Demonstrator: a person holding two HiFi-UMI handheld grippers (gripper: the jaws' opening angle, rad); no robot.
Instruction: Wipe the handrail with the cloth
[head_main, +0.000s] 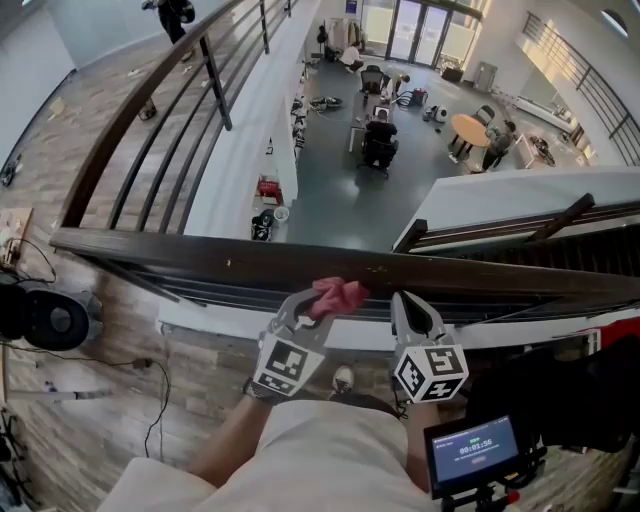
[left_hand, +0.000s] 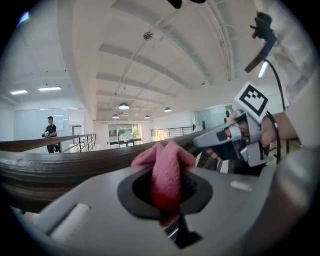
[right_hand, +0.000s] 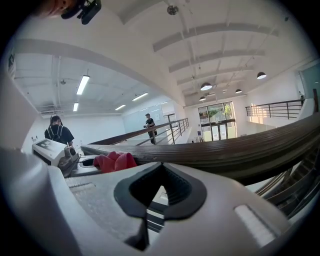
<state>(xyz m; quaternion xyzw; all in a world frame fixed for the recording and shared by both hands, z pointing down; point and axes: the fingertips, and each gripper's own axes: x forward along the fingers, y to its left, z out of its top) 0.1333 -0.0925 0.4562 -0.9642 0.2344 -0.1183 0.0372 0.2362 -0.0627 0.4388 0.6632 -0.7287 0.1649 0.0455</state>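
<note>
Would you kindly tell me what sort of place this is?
Probably an upper gallery overlooking an open work hall: a dark wooden handrail edges the drop, with a round orange table and glass entrance doors far below.

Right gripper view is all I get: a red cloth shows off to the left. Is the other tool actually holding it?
Observer: Yes. The left gripper view shows the left tool with its jaws shut on the cloth.
Reviewer: Is the cloth on the handrail?
Observer: The head view shows it up against the near edge of the handrail.
Reviewer: What lies beyond the rail?
Observer: A drop to a lower floor, with desks and people.
</note>
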